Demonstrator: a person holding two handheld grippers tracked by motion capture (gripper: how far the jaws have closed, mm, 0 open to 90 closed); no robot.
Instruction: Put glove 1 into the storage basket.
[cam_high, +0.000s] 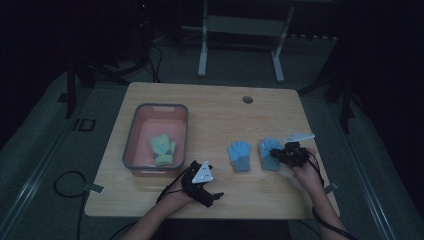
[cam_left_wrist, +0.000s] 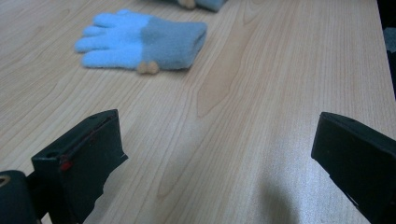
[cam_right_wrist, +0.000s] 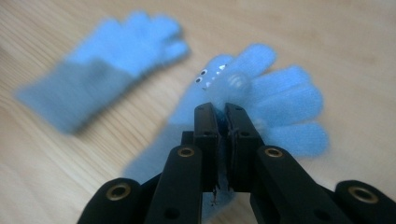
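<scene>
Right tongs (cam_right_wrist: 223, 109) pinch the right blue glove (cam_right_wrist: 275, 107) on the counter (cam_high: 215, 107). Left tongs (cam_left_wrist: 217, 154) gape wide, holding nothing.

Grey-rimmed bin (cam_high: 131, 131) — green glove (cam_high: 163, 149) inside

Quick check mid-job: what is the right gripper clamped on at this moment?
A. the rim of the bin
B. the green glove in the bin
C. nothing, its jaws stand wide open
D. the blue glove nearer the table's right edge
D: in the right gripper view the right gripper has its jaws pinched together on the blue glove; the high view agrees.
</scene>
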